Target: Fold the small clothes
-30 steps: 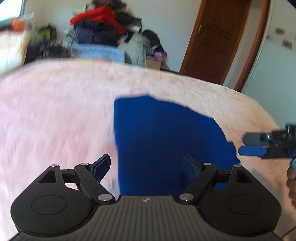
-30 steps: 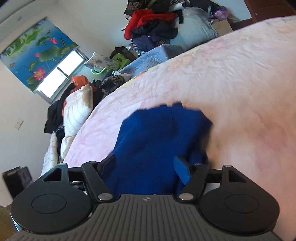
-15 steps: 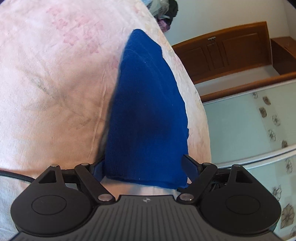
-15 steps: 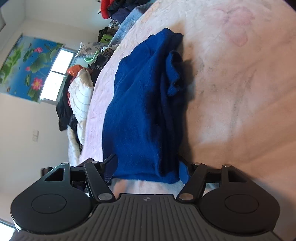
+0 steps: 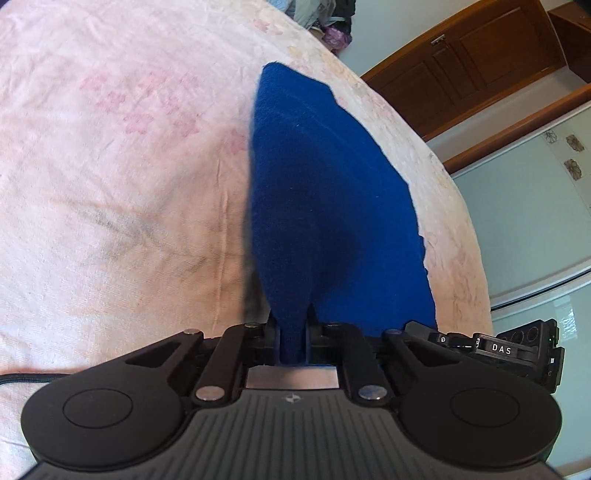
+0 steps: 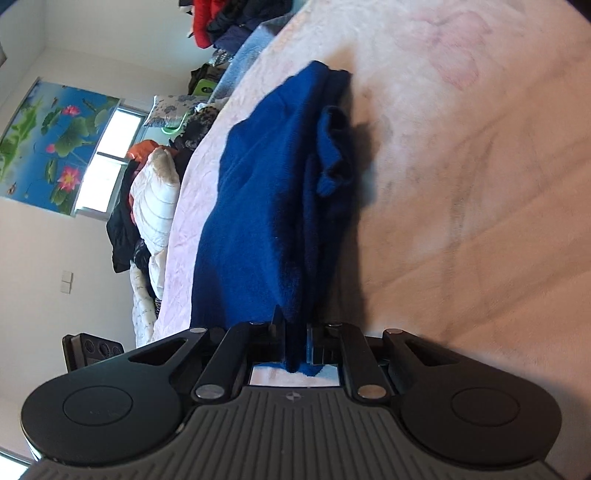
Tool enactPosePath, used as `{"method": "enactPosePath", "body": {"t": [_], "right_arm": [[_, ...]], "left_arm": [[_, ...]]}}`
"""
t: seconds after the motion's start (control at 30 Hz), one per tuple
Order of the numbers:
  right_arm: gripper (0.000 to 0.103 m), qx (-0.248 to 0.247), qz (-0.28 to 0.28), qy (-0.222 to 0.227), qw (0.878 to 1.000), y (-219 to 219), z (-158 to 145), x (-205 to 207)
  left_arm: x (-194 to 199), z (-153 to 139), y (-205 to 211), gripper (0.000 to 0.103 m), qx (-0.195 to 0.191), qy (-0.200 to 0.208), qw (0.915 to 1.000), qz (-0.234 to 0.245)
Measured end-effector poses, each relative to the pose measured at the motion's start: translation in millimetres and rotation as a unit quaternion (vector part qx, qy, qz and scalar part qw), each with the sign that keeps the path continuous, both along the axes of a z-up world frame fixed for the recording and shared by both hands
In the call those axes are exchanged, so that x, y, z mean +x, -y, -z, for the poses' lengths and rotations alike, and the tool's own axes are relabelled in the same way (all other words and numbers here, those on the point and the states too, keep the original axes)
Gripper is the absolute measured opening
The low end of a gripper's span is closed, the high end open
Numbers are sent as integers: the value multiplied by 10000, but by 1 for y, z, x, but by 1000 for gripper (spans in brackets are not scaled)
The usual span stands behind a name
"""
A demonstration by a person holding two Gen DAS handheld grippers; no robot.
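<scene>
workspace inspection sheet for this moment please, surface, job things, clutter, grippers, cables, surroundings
surface: pink flowered bedspread, wrinkled.
job's things: one blue garment lying on the bedspread, near edge pinched at two spots; a bunched part on its right side in the right wrist view.
clutter: nothing seen on the bedspread besides the garment.
grippers: left gripper and right gripper have both just been closing and are now shut on the garment's near edge.
cables: black cable at the left edge of the left wrist view.
surroundings: clothes pile, window, wooden door.
</scene>
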State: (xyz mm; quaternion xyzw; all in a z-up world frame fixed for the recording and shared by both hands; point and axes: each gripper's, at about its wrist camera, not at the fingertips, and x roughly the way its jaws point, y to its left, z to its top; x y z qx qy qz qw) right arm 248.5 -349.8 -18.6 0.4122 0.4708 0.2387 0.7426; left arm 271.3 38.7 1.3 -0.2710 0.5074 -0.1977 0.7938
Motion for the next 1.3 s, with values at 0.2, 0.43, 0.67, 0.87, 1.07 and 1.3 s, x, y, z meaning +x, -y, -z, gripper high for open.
{"method": "enactPosePath", "body": {"t": [0.2,0.43,0.67,0.87,1.07,1.3], "right_arm": [[14,82,-75,162,9998,7,-18,-11],[14,101,-196,74,9997,8,-15,-33],[14,8,-293,-40,9996,15,-11,-61],[20,154,-274,-132,9994,15,-7,-62],[41,198,-219,-244,9993,17,-3,-64],[41,640,-51,-347,9973,23,6,-62]], "left_arm": [[-18,-16,-9,10,15,172,9998,119],[-52,-19,-12,10,-54,197,9996,217],[-77,0,-8,9,2,-7,9993,381],[-72,18,-20,12,-175,-110,9991,369],[-74,11,-31,92,-745,52,9967,311],[-47,16,-30,47,-723,-80,9972,160]]}}
